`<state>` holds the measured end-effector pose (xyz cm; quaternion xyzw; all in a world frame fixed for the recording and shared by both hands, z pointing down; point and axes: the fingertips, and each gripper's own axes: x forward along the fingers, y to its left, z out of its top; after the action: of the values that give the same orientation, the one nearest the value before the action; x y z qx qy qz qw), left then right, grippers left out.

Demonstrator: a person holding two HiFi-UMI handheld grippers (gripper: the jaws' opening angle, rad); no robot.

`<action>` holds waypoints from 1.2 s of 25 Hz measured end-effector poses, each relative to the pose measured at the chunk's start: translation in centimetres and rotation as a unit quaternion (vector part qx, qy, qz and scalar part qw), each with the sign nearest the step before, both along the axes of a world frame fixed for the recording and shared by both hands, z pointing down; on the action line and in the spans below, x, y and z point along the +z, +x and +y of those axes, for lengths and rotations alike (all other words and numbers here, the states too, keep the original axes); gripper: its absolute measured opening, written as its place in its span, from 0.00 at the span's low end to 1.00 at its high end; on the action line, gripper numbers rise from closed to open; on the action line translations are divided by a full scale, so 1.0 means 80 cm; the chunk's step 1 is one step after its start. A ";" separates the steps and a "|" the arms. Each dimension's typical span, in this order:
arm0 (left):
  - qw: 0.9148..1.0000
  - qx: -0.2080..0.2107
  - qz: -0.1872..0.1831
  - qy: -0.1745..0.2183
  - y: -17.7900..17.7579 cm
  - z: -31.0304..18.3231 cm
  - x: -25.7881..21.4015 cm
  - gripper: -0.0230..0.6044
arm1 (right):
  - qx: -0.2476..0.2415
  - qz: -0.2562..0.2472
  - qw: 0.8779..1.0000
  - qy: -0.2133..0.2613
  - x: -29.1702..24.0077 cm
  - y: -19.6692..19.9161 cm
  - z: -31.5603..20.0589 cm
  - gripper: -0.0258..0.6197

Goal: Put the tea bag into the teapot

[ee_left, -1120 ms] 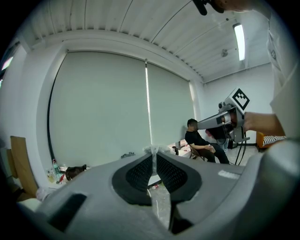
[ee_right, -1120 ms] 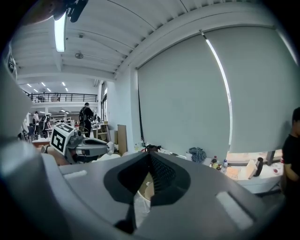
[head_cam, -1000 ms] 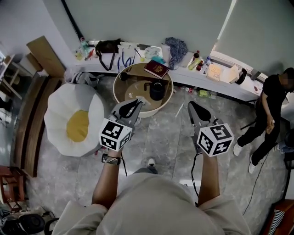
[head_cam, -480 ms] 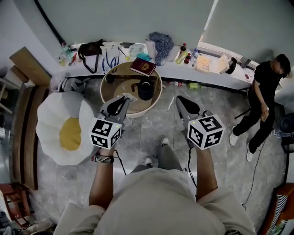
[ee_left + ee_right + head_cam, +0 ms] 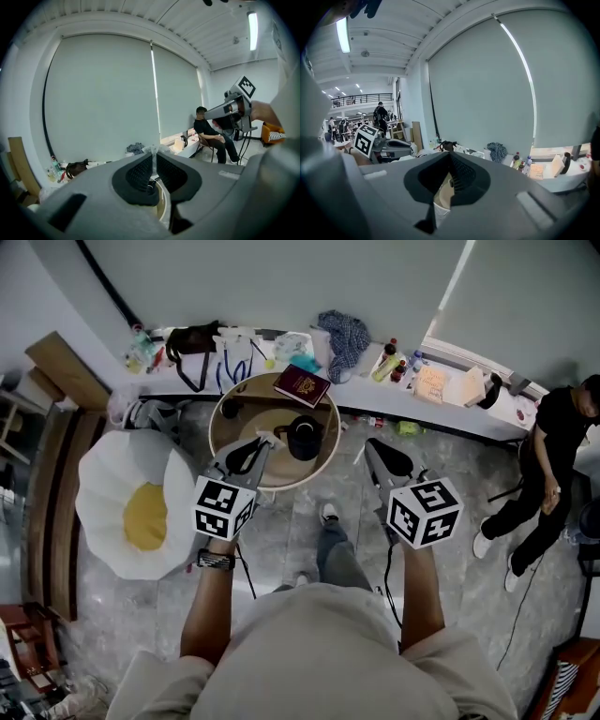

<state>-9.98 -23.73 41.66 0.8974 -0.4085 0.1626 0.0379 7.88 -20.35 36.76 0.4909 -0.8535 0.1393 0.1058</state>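
**Tea bag pinched, not yet over the pot**

Far left, on the floor: a white cushion (image 5: 122, 512) with a yellow centre, no part of the job. Next along, the left gripper (image 5: 265, 440), clamped tight on the tea bag (image 5: 153, 149). Only a pale crinkled sliver showing at the tips, held above the near edge of the round table (image 5: 225, 413). Just right of that, standing on the table, the dark teapot (image 5: 305, 438), near the tea bag but not under it. Behind the pot, a red book (image 5: 302, 385). Lid on or off: impossible to tell from above. Further right, the right gripper (image 5: 373, 448), closed with nothing in it, over the floor just beside the table's right edge. Far right, a person in black (image 5: 553, 456), well clear.

Likely trouble from here:

- Letting go too soon and dropping the bag on the table, short of the opening.
- Clinging to a pad after release, or catching on the rim, being light and limp.
- With a lid in place, no way in without first lifting it with the idle gripper.
- Nudging the pot with the jaws on the way down.
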 end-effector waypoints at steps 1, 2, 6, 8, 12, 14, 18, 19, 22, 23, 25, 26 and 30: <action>1.000 0.000 -0.004 -0.004 0.003 -0.013 0.006 0.09 | -0.004 -0.002 1.000 -0.005 0.005 0.002 -0.013 0.05; 1.000 0.000 -0.008 -0.007 0.007 -0.026 0.012 0.09 | -0.008 -0.006 1.000 -0.011 0.011 0.004 -0.026 0.05; 0.999 0.007 -0.027 -0.018 0.024 -0.073 0.035 0.09 | -0.024 -0.022 0.999 -0.036 0.035 0.011 -0.075 0.05; 0.999 0.015 -0.039 -0.028 0.034 -0.100 0.052 0.09 | -0.025 -0.016 0.999 -0.044 0.049 0.019 -0.102 0.05; 0.995 0.033 -0.081 -0.044 0.051 -0.153 0.098 0.09 | -0.034 -0.003 0.998 -0.052 0.079 0.029 -0.150 0.05; 0.992 0.040 -0.107 -0.054 0.056 -0.175 0.127 0.09 | -0.040 -0.001 0.998 -0.057 0.095 0.028 -0.168 0.05; 0.985 0.041 -0.150 -0.071 0.067 -0.217 0.185 0.09 | -0.044 0.002 0.996 -0.077 0.129 0.033 -0.199 0.05; 0.983 0.041 -0.163 -0.072 0.070 -0.227 0.199 0.09 | -0.043 -0.002 0.995 -0.085 0.137 0.036 -0.206 0.05; 0.976 0.045 -0.192 -0.089 0.077 -0.253 0.248 0.09 | -0.039 -0.017 0.993 -0.107 0.158 0.042 -0.228 0.05; 0.974 0.047 -0.197 -0.098 0.078 -0.260 0.265 0.09 | -0.039 -0.018 0.993 -0.111 0.165 0.043 -0.235 0.05; 0.970 0.051 -0.209 -0.114 0.082 -0.272 0.297 0.09 | -0.038 -0.017 0.992 -0.119 0.179 0.047 -0.245 0.05; 0.967 0.054 -0.215 -0.121 0.085 -0.276 0.311 0.09 | -0.037 -0.016 0.991 -0.124 0.186 0.049 -0.248 0.05; 0.958 0.071 -0.235 -0.150 0.097 -0.287 0.362 0.09 | -0.036 -0.015 0.989 -0.145 0.213 0.057 -0.251 0.05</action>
<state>-2.19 -46.66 70.58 0.8444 -0.3122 0.4307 0.0635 12.45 -40.44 53.82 0.4374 -0.8427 0.2651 0.1680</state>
